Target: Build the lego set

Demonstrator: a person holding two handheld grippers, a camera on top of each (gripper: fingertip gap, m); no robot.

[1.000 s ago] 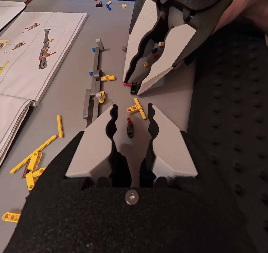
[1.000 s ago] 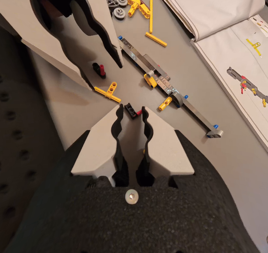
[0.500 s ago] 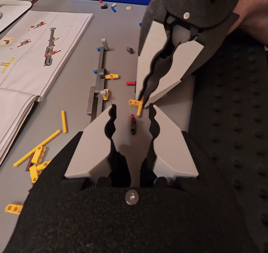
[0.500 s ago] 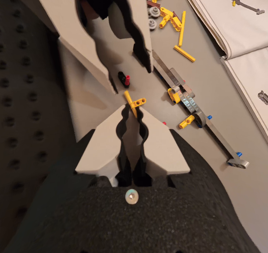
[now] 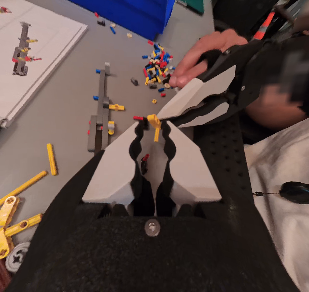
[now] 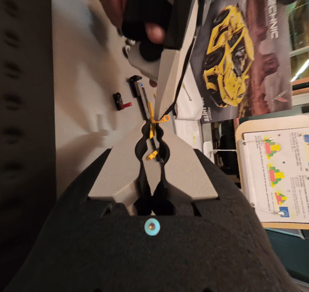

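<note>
Right claw [image 6: 152,125] grips yellow piece [image 6: 151,115]; left claw [image 5: 151,125] open.

The right gripper [image 6: 152,125], earlier at a black-and-red pin on the table, has closed on the yellow axle connector [image 5: 155,124] and lifted it off the table [image 5: 66,113]. It now holds the connector raised at the tips of the left gripper [image 5: 152,125], whose open fingers [image 5: 117,163] have risen above the black-and-red pin [image 5: 144,164].
</note>
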